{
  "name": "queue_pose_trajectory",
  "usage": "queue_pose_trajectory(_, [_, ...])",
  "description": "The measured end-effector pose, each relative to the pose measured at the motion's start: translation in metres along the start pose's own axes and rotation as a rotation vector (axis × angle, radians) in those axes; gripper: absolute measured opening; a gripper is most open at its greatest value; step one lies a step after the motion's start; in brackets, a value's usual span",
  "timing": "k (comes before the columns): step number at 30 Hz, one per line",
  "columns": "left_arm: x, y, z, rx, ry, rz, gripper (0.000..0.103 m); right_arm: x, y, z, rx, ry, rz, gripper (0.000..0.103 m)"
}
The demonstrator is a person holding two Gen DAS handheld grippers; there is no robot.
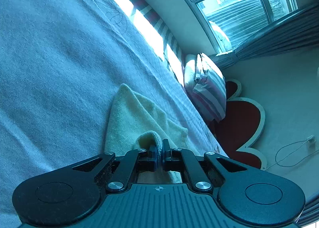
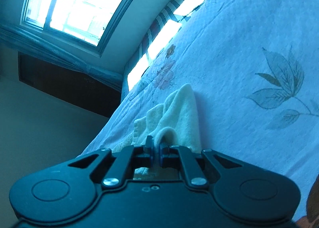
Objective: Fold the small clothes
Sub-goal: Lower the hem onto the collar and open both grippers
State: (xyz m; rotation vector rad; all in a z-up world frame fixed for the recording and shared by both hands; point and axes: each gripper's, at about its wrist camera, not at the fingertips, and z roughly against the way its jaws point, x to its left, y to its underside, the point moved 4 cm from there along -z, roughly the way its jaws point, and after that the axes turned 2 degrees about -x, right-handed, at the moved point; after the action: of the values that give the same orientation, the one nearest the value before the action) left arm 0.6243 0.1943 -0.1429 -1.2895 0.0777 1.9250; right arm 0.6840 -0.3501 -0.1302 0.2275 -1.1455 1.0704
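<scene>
While each tool pinches only a thin hem of the cream cloth (image 1: 139, 116), the left tool (image 1: 160, 156) clamped tight and the right tool (image 2: 156, 153) gripping with a slight gap, a corner could slip free, likelier on the right. Beyond them the cloth trails slack onto the bed (image 1: 49, 58), where uneven tension could skew the fold.

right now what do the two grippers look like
Both the left gripper and right gripper are matte black, with two round lobes, silver pivot screws and angled link arms running to short fingers with blue pads. The left body is ribbed with a small crosshair mark; the right body is smooth.
</scene>
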Motion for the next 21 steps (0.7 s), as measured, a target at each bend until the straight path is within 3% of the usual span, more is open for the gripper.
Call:
queue_pose_trajectory(7, [-0.012, -0.022, -0.003, -0.043, 0.007, -0.036, 0.003, -0.010, -0.018, 0.013, -0.087, 0.007, 0.011, 0.019])
queue_pose_trajectory(10, [-0.019, -0.030, 0.011, -0.072, -0.011, -0.124, 0.006, -0.001, -0.021, 0.025, -0.095, -0.003, 0.087, 0.021])
queue_pose_trajectory(11, [-0.022, -0.032, 0.012, -0.067, -0.046, -0.178, 0.026, 0.004, -0.020, 0.027, -0.090, -0.003, 0.125, 0.021])
queue_pose_trajectory(12, [-0.027, -0.034, 0.014, -0.066, -0.087, -0.263, 0.058, 0.007, -0.020, 0.025, -0.078, 0.001, 0.162, 0.022])
queue_pose_trajectory(13, [-0.033, -0.033, 0.013, -0.067, -0.111, -0.340, 0.069, 0.010, -0.019, 0.024, -0.063, 0.009, 0.198, 0.024])
queue_pose_trajectory(15, [-0.049, -0.032, 0.011, -0.059, -0.145, -0.529, 0.070, 0.018, -0.018, 0.019, -0.038, 0.026, 0.259, 0.026])
queue_pose_trajectory(19, [-0.068, -0.027, -0.010, 0.011, -0.190, -0.718, 0.069, 0.034, -0.018, 0.002, -0.002, 0.053, 0.360, 0.026])
queue_pose_trajectory(21, [-0.071, -0.027, -0.019, 0.048, -0.201, -0.764, 0.054, 0.039, -0.018, -0.009, 0.012, 0.073, 0.401, 0.025])
